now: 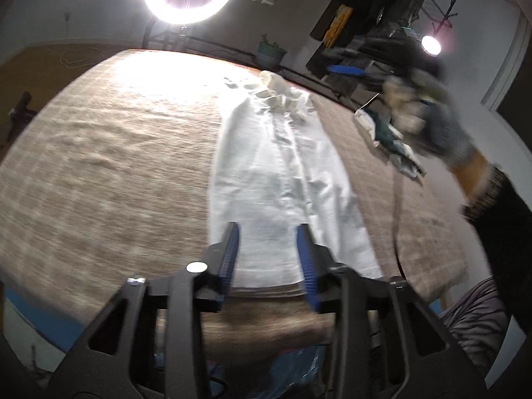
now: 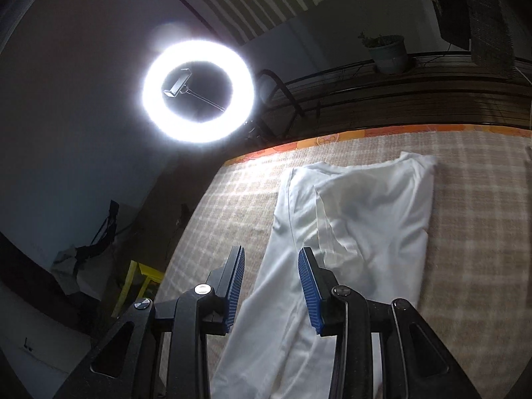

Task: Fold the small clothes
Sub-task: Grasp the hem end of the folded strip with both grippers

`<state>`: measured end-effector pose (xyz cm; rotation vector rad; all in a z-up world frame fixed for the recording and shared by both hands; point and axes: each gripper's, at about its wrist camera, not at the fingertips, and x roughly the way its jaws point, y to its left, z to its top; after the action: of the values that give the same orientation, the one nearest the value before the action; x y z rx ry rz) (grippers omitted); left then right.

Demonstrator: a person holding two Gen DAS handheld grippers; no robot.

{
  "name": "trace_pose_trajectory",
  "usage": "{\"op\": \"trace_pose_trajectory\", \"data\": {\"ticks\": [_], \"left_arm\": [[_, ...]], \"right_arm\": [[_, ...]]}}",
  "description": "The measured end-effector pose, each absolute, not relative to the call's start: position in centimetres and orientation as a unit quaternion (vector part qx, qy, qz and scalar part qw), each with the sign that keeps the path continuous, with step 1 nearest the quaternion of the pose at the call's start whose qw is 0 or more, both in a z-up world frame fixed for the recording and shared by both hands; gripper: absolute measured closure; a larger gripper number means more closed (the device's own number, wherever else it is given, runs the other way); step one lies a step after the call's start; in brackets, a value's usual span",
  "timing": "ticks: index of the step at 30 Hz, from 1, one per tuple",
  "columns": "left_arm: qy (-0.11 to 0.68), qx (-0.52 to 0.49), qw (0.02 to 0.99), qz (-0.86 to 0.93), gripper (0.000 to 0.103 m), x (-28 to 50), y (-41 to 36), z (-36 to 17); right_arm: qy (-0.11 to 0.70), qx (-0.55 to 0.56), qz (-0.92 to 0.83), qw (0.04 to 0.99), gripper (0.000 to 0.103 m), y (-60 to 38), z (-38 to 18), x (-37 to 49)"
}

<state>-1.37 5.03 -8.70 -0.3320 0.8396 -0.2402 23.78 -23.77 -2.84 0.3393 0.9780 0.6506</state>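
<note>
A dim room with a glaring ring light [image 2: 199,91] at 12 o'clock frames a bed covered by a beige checked blanket [image 1: 109,153]. A potted plant [image 2: 389,51] sits on the dark ledge beyond the bed's far edge.

A white shirt [image 1: 282,173] lies lengthwise on the blanket, folded into a long narrow strip, its collar end bunched toward 12 o'clock. In the right wrist view the white shirt [image 2: 359,219] shows a sleeve folded over the body.

The left gripper [image 1: 267,252] hangs above the near hem of the shirt, its blue pads [image 1: 231,252] spread apart with nothing between them. The right gripper [image 2: 271,286] is likewise released, jaws parted over the shirt's lower left side; whether either pad touches the cloth is hard to tell.

At 2 o'clock in the left view, a blurred gloved hand [image 1: 429,116] is raised above a small crumpled teal-and-white garment [image 1: 387,133] lying on the blanket, apart from the shirt.
</note>
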Motion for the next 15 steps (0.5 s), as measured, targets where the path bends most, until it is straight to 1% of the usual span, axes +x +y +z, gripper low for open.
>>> {"op": "trace_pose_trajectory", "data": {"ticks": [3, 6, 12, 15], "left_arm": [[0.432, -0.143, 0.884, -0.108, 0.064, -0.7, 6.2, -9.2], [0.469, -0.155, 0.862, -0.118, 0.064, 0.0, 7.3, -10.4], [0.521, -0.206, 0.817, -0.136, 0.064, 1.3, 7.9, -13.5], [0.537, -0.248, 0.793, -0.149, 0.064, 1.7, 7.9, -14.8]], "right_arm": [[0.474, 0.118, 0.289, 0.823, 0.065, -25.5, -3.0, 18.5], [0.501, 0.094, 0.277, 0.814, 0.064, -27.0, -4.8, 13.3], [0.577, 0.117, 0.256, 0.766, 0.063, -29.5, -11.5, 5.0], [0.595, 0.127, 0.267, 0.747, 0.063, -29.6, -13.6, 2.7]]}}
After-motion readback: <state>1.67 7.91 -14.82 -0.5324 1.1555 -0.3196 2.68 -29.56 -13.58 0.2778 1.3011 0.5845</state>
